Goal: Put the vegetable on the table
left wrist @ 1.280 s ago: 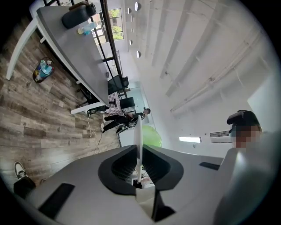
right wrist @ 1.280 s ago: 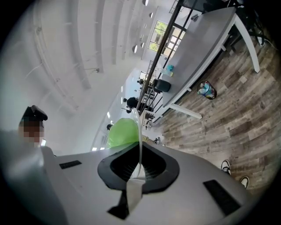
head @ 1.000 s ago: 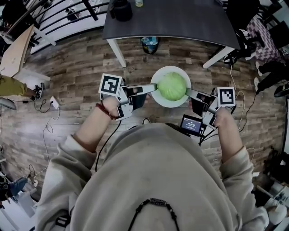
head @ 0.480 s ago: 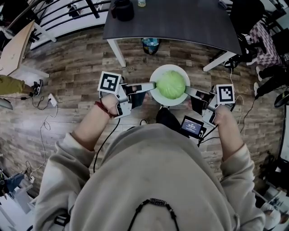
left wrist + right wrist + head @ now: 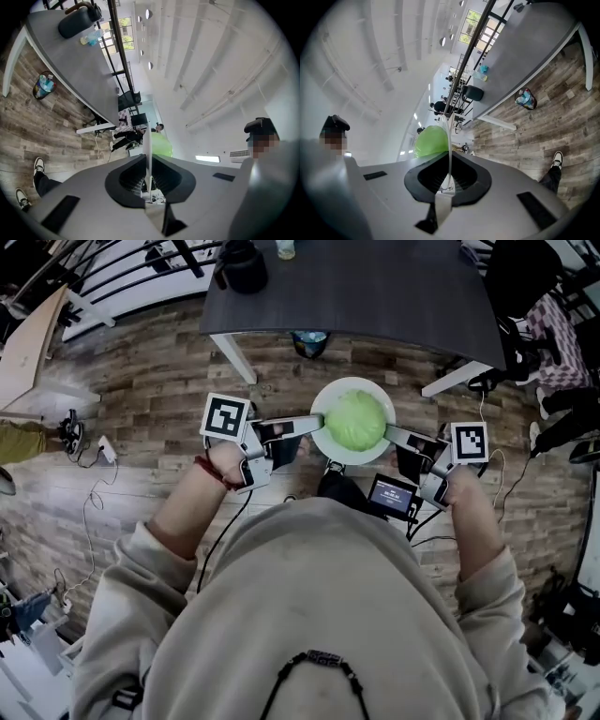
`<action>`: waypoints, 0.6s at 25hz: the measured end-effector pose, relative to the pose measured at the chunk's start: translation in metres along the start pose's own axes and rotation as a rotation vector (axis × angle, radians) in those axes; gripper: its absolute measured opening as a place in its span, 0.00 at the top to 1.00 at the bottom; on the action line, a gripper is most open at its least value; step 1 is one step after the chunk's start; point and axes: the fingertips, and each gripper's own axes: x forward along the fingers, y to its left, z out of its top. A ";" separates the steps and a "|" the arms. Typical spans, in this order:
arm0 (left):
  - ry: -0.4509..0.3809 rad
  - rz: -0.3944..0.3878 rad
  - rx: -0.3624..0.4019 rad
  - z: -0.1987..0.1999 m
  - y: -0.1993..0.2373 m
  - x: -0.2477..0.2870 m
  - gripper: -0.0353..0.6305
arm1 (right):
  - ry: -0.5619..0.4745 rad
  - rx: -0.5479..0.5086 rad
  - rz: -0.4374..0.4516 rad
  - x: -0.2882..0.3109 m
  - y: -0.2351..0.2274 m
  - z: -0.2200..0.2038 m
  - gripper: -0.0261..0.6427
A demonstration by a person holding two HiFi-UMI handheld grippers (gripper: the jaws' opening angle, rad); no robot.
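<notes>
A round green cabbage (image 5: 356, 420) lies on a white plate (image 5: 354, 383), carried in the air above the wooden floor. My left gripper (image 5: 317, 424) is shut on the plate's left rim, my right gripper (image 5: 389, 434) on its right rim. In the left gripper view the plate (image 5: 146, 140) runs edge-on between the jaws, with the cabbage (image 5: 162, 145) just beyond. The right gripper view shows the same plate (image 5: 450, 136) edge-on and the cabbage (image 5: 430, 140) to its left. The dark grey table (image 5: 375, 287) stands ahead, beyond the plate.
On the table's far edge sit a black rounded object (image 5: 242, 266) and a bottle (image 5: 286, 247). A small bin (image 5: 309, 341) stands under the table between its white legs (image 5: 230, 357). Cables (image 5: 94, 460) trail on the floor at the left. A small screen (image 5: 392, 496) hangs below the right gripper.
The table has drawn a little closer in the head view as the person moves toward it. Both grippers keep the same hold on the plate.
</notes>
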 end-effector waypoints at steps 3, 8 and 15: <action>-0.004 -0.006 0.002 0.002 0.001 0.002 0.89 | -0.001 -0.016 -0.003 -0.001 -0.002 0.003 0.92; -0.021 0.010 -0.030 0.086 0.021 0.054 0.89 | 0.019 0.001 0.006 -0.021 -0.029 0.098 0.92; -0.021 0.020 -0.029 0.125 0.034 0.092 0.89 | 0.038 0.003 0.019 -0.041 -0.050 0.149 0.92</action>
